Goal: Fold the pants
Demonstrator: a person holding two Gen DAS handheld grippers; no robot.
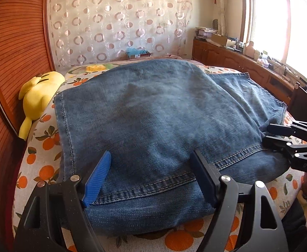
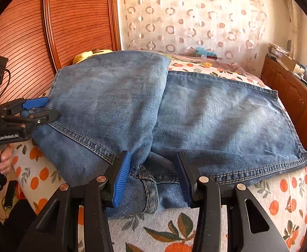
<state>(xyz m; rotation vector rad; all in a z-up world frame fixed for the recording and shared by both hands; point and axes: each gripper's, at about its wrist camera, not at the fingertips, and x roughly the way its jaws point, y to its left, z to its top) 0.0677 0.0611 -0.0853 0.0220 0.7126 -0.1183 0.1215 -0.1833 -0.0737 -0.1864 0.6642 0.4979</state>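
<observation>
**Blue jeans lie folded on the bed, both grippers at the near edge**

The jeans (image 1: 153,115) fill the middle of the left wrist picture. They lie flat on a bed (image 1: 40,147) with a sheet full of oranges and leaves. One part is folded over on top, and a leg sticks out to the right of it, seen best in the right wrist picture.

The left gripper (image 1: 151,178) is at the bottom of the left wrist picture. Its blue fingers (image 1: 96,180) are wide apart, one on each side of a stitched seam. They sit over the cloth and do not pinch it.

The right gripper (image 2: 152,180) is at the bottom of the right wrist picture. Its fingers (image 2: 121,180) are about half open, with a bunched bit of the jeans and a belt loop between them. I cannot tell if they press on the cloth.

A hand (image 2: 0,159) at the lower left of the right wrist picture holds the handle of the left gripper.

A yellow soft toy (image 1: 38,98) lies on the left side of the bed, next to a brown wooden headboard (image 1: 15,42). A curtain (image 1: 115,21) with rings hangs at the back. A wooden cabinet (image 1: 237,63) stands under a bright window (image 1: 279,21) on the right.
</observation>
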